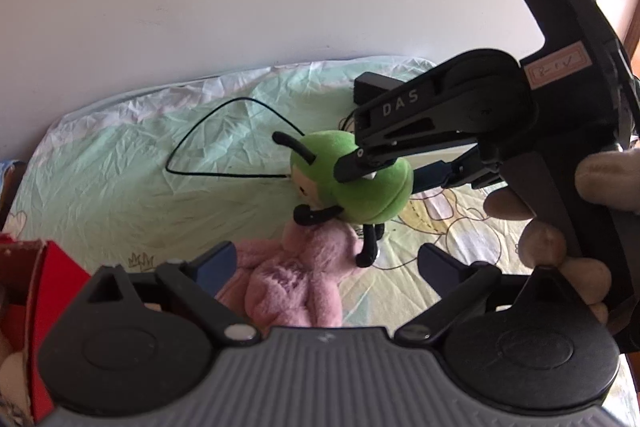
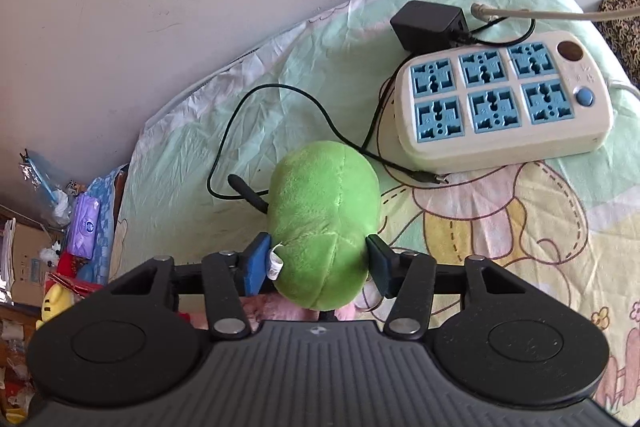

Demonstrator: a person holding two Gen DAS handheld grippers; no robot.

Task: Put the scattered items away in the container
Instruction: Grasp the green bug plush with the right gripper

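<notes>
Holding the green plush (image 2: 324, 223) snug between my right gripper (image 2: 320, 263) fingers just above the bed (image 2: 520, 227), left gripper (image 1: 326, 267) wide open and empty over the pink plush (image 1: 296, 279), I'd lift slow, swinging left toward the red box (image 1: 56, 267).

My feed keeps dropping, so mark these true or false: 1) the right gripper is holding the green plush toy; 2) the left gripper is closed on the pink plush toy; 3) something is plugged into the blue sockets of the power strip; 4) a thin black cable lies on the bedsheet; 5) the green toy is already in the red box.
1) True: the right gripper has its fingers pressed on both sides of the green plush toy.
2) False: the left gripper is open, and the pink plush toy lies between its fingers.
3) False: all six blue sockets of the power strip are empty.
4) True: the black cable loops across the bedsheet.
5) False: the green toy is held above the sheet; the red box sits at the left edge.
</notes>
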